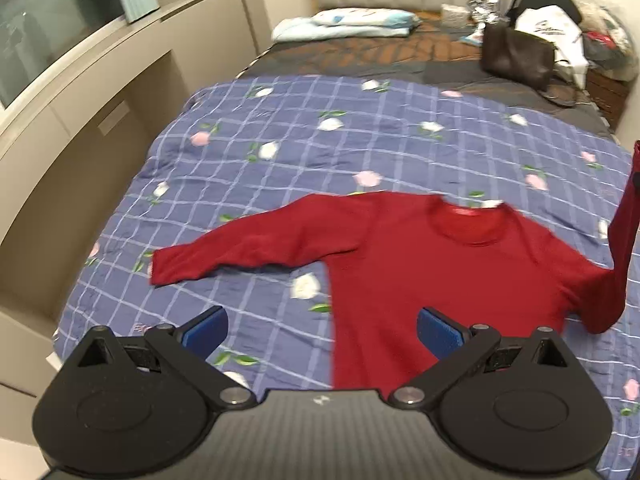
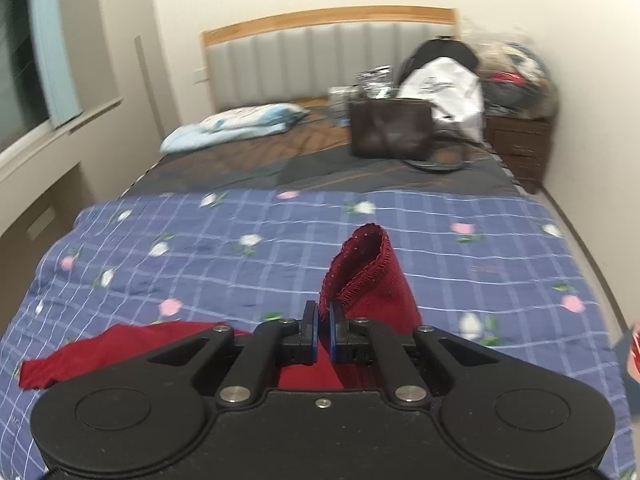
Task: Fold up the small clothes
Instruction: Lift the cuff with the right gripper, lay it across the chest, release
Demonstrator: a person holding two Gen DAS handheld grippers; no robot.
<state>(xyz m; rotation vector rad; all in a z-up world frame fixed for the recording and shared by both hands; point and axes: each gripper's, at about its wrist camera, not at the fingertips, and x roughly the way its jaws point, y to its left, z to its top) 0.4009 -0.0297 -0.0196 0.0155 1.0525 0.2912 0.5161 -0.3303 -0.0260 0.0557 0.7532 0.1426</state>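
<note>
A dark red long-sleeved top [image 1: 440, 276] lies flat on the blue checked floral quilt [image 1: 280, 152], collar toward the headboard. Its left sleeve [image 1: 240, 248] stretches out flat to the left. The right sleeve [image 1: 624, 232] is lifted off the quilt at the right edge of the left wrist view. My right gripper [image 2: 324, 322] is shut on that sleeve's cuff [image 2: 364, 268], which stands up past the blue pads. My left gripper [image 1: 320, 330] hangs open over the top's lower left edge, with nothing between its fingers.
Beyond the quilt lie a grey sheet, a brown handbag [image 1: 516, 58], white and black bags [image 1: 548, 20] and folded light blue bedding [image 1: 348, 24] by the padded headboard [image 2: 320, 56]. A beige cabinet and window ledge [image 1: 80, 120] run along the bed's left side.
</note>
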